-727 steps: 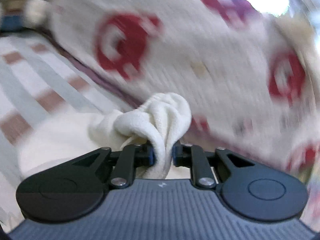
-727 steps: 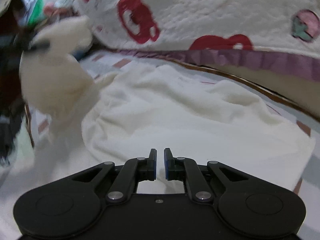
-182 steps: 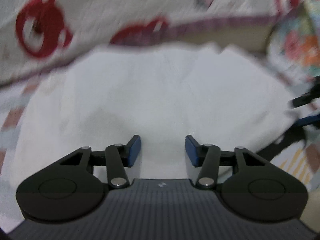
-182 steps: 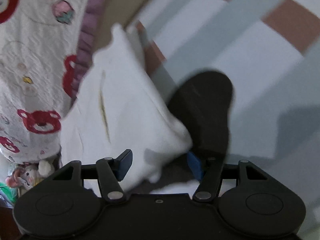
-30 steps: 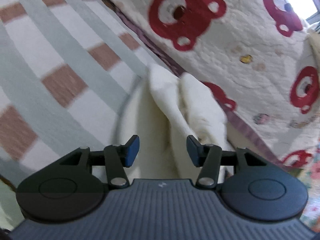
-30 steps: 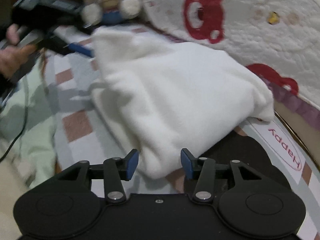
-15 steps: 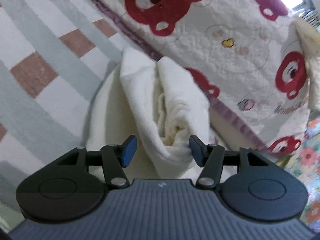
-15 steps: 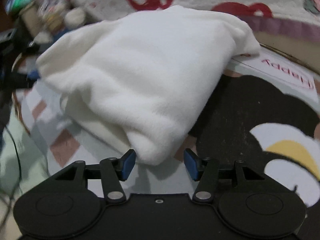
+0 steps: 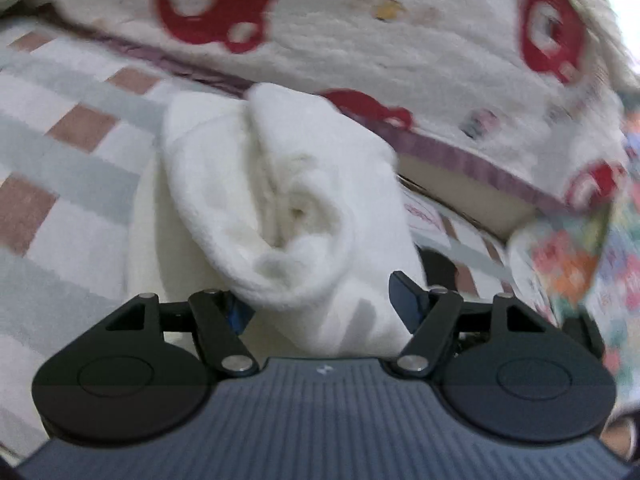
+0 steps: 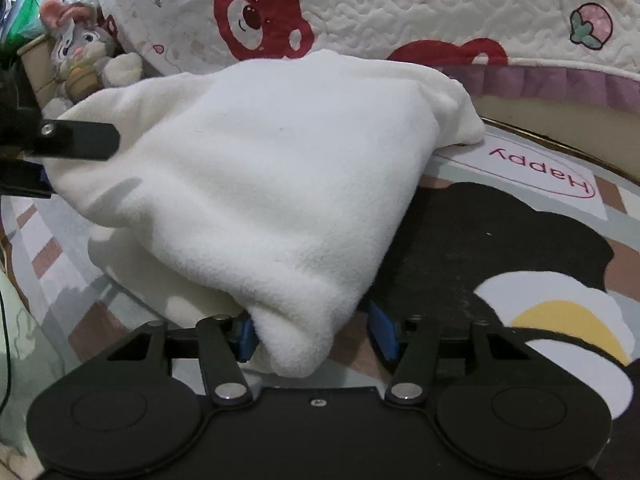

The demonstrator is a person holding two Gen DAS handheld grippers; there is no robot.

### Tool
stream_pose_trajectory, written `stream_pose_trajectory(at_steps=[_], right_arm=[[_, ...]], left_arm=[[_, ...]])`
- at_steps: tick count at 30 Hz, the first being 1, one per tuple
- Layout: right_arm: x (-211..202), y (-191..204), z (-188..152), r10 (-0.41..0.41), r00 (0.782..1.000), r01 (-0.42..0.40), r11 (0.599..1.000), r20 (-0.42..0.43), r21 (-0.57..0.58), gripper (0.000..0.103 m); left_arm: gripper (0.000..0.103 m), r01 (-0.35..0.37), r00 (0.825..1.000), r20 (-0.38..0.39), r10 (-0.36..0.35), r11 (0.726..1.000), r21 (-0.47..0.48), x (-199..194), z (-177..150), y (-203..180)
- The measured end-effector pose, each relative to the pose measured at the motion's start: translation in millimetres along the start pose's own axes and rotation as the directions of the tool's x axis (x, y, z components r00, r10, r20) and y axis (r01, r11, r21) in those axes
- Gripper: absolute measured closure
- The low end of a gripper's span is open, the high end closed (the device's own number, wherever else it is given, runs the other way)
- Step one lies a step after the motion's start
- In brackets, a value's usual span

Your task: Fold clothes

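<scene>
Spread across the scene is a striped and checked mat in white, grey and brown (image 9: 76, 148), and on it lies the folded cream-white fleece garment (image 10: 256, 184), the landmark for everything else. Behind the garment rises a white quilted blanket printed with red bears (image 10: 400, 12), its purple ruffled edge just past the fleece. To the garment's left a grey plush rabbit (image 10: 78, 56) sits against the quilt, and to its right the mat carries a large black cartoon figure (image 10: 500, 240). The left gripper (image 9: 320, 304) is at the garment's open, layered end, jaws widening, with a fold of fleece between the blue pads but not squeezed. The right gripper (image 10: 310, 338) is at the opposite rounded corner, jaws also widening, the corner sitting loosely between them. A colourful floral cloth (image 9: 576, 264) lies blurred to the garment's right in the left wrist view.
</scene>
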State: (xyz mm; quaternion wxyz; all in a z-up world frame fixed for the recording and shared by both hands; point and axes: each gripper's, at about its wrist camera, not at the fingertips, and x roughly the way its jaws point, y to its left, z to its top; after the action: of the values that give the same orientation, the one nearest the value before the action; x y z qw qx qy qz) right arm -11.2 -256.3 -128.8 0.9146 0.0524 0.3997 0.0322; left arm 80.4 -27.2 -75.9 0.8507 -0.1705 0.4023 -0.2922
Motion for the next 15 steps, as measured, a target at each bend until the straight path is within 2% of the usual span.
stream_pose_trajectory(at_steps=[2, 4, 6, 7, 8, 9, 11, 12, 14, 15], right_arm=[[4.0, 2.0, -0.7, -0.013, 1.0, 0.013, 1.0, -0.012, -0.011, 0.042], [8.3, 5.8, 0.0, -0.014, 1.0, 0.014, 1.0, -0.017, -0.013, 0.041], [11.7, 10.6, 0.4, -0.011, 1.0, 0.011, 1.0, -0.005, -0.021, 0.04], [12.0, 12.7, -0.1, -0.011, 1.0, 0.011, 0.999, 0.003, -0.031, 0.04], [11.9, 14.6, -0.6, -0.011, 1.0, 0.011, 0.999, 0.014, -0.045, 0.04], [12.1, 14.8, -0.4, -0.008, 1.0, 0.009, 0.998, 0.014, -0.055, 0.04], [7.5, 14.6, 1.7, -0.004, 1.0, 0.006, 0.995, 0.019, -0.099, 0.04], [5.2, 14.5, 2.8, -0.002, 1.0, 0.004, 0.993, 0.022, -0.12, 0.047], [0.2, 15.3, 4.9, -0.001, 1.0, 0.006, 0.985, 0.028, -0.172, 0.056], [-4.9, 23.3, 5.2, -0.026, 0.999, 0.036, 0.964, 0.042, -0.263, 0.066]], left_arm=[[0.031, -0.059, 0.997, 0.049, 0.062, 0.996, -0.067, 2.3, 0.3, 4.9], [0.02, -0.061, 0.996, 0.065, 0.068, 0.994, -0.096, 8.2, 2.3, 8.7], [0.02, -0.064, 0.994, 0.082, 0.074, 0.99, -0.124, 14.0, 4.4, 12.5], [0.024, -0.057, 0.994, 0.089, 0.069, 0.989, -0.135, 16.6, 4.5, 13.5], [0.052, -0.033, 0.995, 0.093, 0.045, 0.991, -0.128, 18.4, 2.2, 10.7], [0.075, -0.04, 0.995, 0.092, 0.048, 0.995, -0.09, 22.2, 0.8, 4.2], [0.086, -0.126, 0.986, 0.111, 0.121, 0.991, 0.042, 25.4, 0.6, -14.6], [0.086, -0.165, 0.979, 0.133, 0.152, 0.982, 0.091, 22.7, 1.7, -23.0], [0.087, -0.176, 0.972, 0.174, 0.16, 0.981, 0.079, 4.0, 9.8, -29.5], [0.087, -0.189, 0.966, 0.192, 0.172, 0.979, 0.074, -4.5, 10.2, -26.4]])
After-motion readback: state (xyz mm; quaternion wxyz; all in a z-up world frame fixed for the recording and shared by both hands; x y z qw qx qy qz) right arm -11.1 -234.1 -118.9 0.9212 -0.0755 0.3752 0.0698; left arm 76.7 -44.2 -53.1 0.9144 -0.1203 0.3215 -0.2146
